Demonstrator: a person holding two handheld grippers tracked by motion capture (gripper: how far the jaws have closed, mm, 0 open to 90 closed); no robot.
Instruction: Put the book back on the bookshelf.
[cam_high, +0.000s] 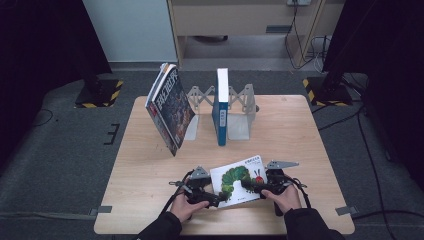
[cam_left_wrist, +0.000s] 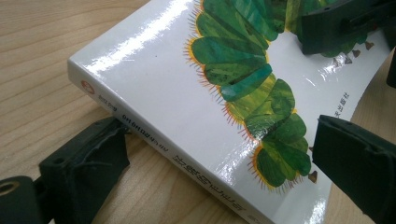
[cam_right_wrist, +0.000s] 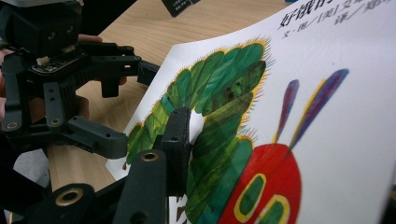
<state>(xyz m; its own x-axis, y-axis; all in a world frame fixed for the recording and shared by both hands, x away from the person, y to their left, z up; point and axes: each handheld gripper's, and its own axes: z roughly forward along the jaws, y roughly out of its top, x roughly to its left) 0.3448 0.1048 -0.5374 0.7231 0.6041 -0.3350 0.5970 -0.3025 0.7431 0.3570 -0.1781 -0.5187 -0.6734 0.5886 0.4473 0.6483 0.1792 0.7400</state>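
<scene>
Right hand-held gripper (cam_high: 251, 186) is narrowed on the right edge of the caterpillar picture book (cam_high: 239, 179), one jaw lying on the cover by the red head, book apparently pinched. Left hand-held gripper (cam_high: 214, 198) straddles the spine corner, jaws apart; one pad sits at the spine, the other clear of the cover, so no grip. Book lies at the front of the bench (cam_high: 150, 170), between the two grippers, its right side seemingly tilted up. Long axis runs left-right, spine toward the left gripper, title edge away from the person.
</scene>
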